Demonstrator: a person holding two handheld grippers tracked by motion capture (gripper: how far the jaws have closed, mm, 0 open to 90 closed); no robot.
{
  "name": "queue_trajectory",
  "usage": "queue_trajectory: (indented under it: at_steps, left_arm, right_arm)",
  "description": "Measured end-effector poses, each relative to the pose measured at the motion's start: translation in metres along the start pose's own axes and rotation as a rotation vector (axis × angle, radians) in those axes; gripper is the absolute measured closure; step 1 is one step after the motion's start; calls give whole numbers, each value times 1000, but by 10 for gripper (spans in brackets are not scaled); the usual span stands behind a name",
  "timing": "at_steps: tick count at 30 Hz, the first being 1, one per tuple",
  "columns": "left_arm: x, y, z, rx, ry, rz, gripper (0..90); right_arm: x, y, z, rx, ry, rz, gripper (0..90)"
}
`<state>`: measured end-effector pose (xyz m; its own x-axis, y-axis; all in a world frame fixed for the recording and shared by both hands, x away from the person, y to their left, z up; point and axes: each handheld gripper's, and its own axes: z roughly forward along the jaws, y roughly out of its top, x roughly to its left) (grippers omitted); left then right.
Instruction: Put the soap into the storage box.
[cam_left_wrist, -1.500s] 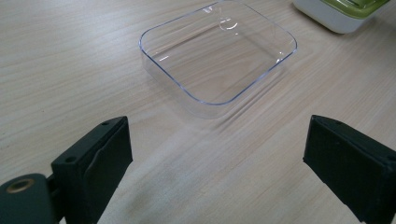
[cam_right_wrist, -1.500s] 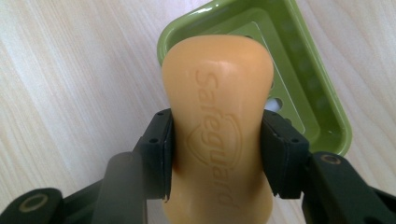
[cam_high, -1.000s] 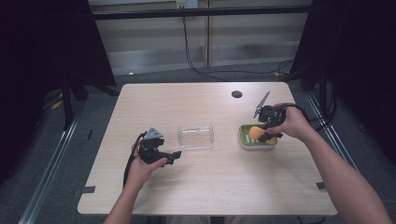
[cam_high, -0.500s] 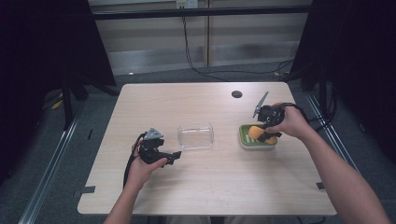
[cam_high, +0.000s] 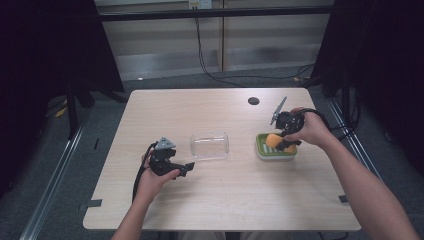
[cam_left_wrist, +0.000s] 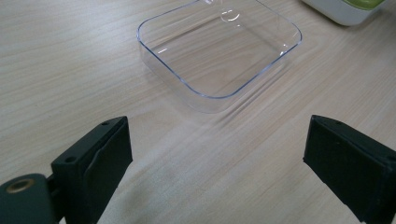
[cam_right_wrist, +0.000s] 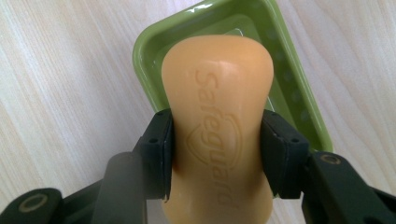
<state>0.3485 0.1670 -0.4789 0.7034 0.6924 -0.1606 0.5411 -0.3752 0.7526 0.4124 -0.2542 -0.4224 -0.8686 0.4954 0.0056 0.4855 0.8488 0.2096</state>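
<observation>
An orange bar of soap (cam_right_wrist: 217, 126) with embossed lettering is clamped between the black jaws of my right gripper (cam_right_wrist: 217, 154), which is shut on it just above a green soap dish (cam_right_wrist: 294, 100). From above, the soap (cam_high: 273, 140) and right gripper (cam_high: 285, 136) hover over the green dish (cam_high: 262, 150) at the table's right. A clear plastic tray (cam_left_wrist: 219, 49) lies empty on the wood ahead of my left gripper (cam_left_wrist: 217, 158), whose jaws stand wide open with nothing between them. In the high view that left gripper (cam_high: 186, 168) rests near the clear tray (cam_high: 209, 145).
The light wooden table (cam_high: 225, 205) has a round dark cable hole (cam_high: 253, 101) near its far edge. Black cables trail off the right side. Dark curtains and floor rails surround the table.
</observation>
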Motion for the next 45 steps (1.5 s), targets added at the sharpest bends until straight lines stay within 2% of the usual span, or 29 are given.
queue_trajectory:
  at_steps: [3,10,15,18,19,21,26,28,35,45]
  left_arm:
    - [1,0,-1,8,3,10,76]
    - [0,0,0,3,1,1,75]
    - [1,0,-1,3,4,2,75]
    - [0,0,0,0,4,-3,75]
    - [0,0,0,-1,3,-3,75]
    - [2,0,-2,13,6,19,75]
    - [2,0,-1,12,6,15,74]
    - [1,0,-1,1,6,-1,74]
    - [1,0,-1,2,8,-1,74]
    - [1,0,0,5,11,-3,74]
  right_arm:
    - [-1,2,-1,-2,-2,-11,500]
    - [-2,4,1,0,-1,-20,501]
    - [-3,5,2,5,-1,-17,500]
    - [-3,5,1,8,1,1,500]
    - [-4,4,1,6,1,-11,500]
    - [-4,4,1,7,-3,-9,500]
    - [-5,4,1,8,1,-8,500]
    - [-6,4,2,5,-3,-14,500]
    - [-9,4,5,6,-10,-41,500]
    - [-13,4,10,6,-8,-54,500]
